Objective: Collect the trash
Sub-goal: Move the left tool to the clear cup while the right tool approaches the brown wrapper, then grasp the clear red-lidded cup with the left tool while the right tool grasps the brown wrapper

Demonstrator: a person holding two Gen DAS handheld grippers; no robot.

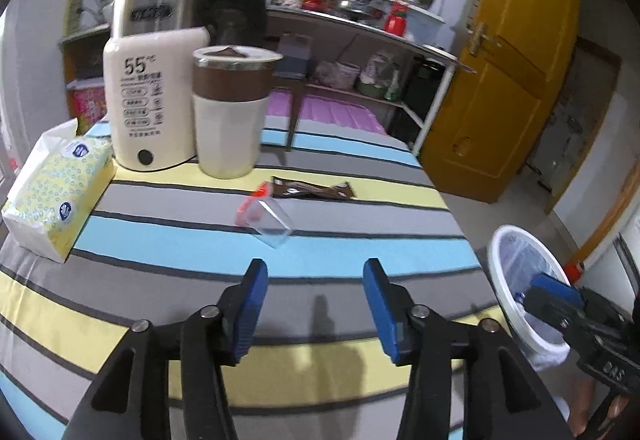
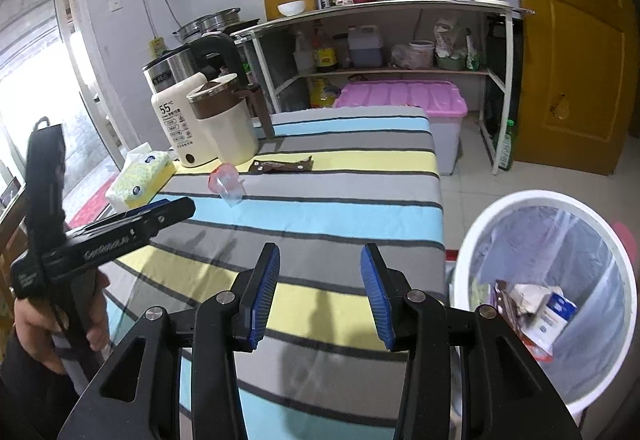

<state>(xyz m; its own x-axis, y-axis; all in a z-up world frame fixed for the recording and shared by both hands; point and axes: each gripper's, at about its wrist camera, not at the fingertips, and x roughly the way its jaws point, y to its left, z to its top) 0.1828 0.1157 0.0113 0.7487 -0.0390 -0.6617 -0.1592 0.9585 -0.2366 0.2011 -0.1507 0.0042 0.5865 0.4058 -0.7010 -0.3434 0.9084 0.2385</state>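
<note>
Left gripper is held above the table, jaws apart, nothing between the pads; right gripper is likewise released and empty, held over the table edge nearest the bin.

Landmark taken as the cup, white with a brown band and lid, stood at the far side of the table; a white kettle marked 55 is touching or just beside it on its left; a steel kettle is seen behind both; a tissue pack is lying left of the white kettle, near the table edge.

Trash: a brown wrapper is laid flat just in front of the cup, slightly to its right; a clear plastic cup with a red rim is tipped on its side just in front of the wrapper, touching or nearly so; both are well apart from either gripper.

The bin is stood on the floor to the right of the table, lined with a clear bag; trash is already seen inside, a blue-and-white packet among it.
</note>
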